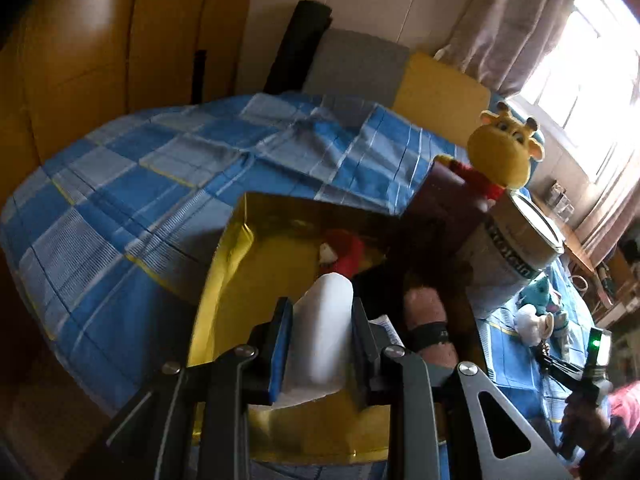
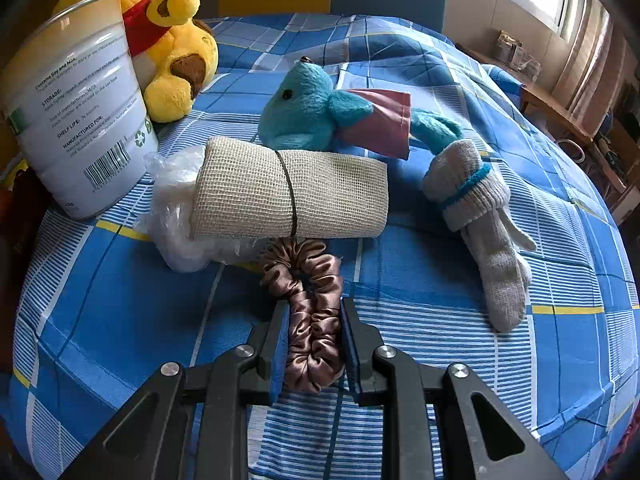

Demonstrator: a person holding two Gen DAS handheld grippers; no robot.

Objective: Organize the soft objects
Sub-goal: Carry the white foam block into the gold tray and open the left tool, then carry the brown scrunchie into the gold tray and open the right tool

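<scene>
My left gripper (image 1: 320, 312) is shut on a white soft roll (image 1: 320, 336) and holds it over a box with a shiny gold inside (image 1: 224, 280); a red and white plush (image 1: 340, 256) lies in the box. My right gripper (image 2: 314, 320) is shut on a brown satin scrunchie (image 2: 312, 312) that rests on the blue checked bedspread (image 2: 120, 320). Beyond it lie a beige mesh roll (image 2: 288, 188) on a clear plastic bag (image 2: 172, 208), a teal plush (image 2: 312, 116), and grey socks (image 2: 480, 216).
A white metal tin (image 2: 76, 104) stands at the left with a yellow plush (image 2: 172, 48) behind it; both also show in the left wrist view, the tin (image 1: 516, 248) and the plush (image 1: 500, 152). A wooden wardrobe (image 1: 100, 60) is at the left, a window (image 1: 580, 72) at the right.
</scene>
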